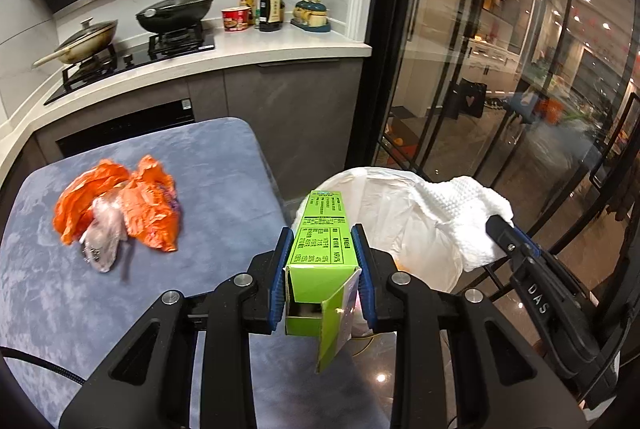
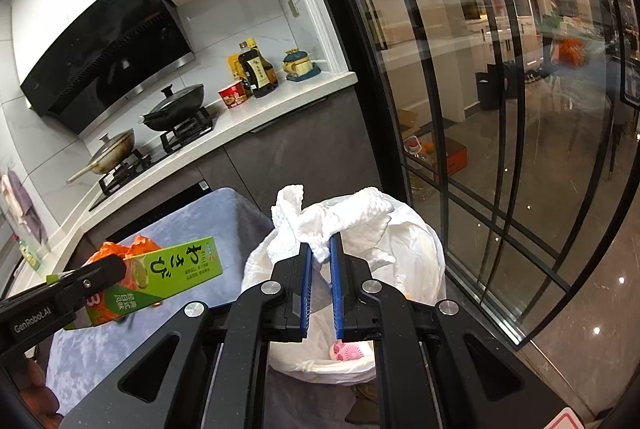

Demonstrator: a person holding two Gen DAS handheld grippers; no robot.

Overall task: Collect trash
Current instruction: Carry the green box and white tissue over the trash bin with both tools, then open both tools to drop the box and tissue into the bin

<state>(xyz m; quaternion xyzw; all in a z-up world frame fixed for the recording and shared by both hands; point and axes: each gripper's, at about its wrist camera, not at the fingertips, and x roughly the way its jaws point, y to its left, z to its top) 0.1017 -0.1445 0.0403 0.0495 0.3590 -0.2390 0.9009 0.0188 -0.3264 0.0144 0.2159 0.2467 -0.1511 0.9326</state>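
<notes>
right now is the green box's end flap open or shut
Open: the green box in the left gripper has its near end flap hanging loose, showing the inside.

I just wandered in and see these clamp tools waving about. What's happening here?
A person is clearing trash with two handheld grippers. The left gripper clamps a green box; the right gripper pinches a white paper towel above the bin bag. Crumpled orange wrappers lie on the blue cloth.

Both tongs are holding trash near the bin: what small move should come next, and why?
Probably open the right tongs and drop the white paper towel: it already hangs over the bin's white liner. The green box in the left tongs sits only at the bin's edge, so it likely needs carrying further over first.
</notes>
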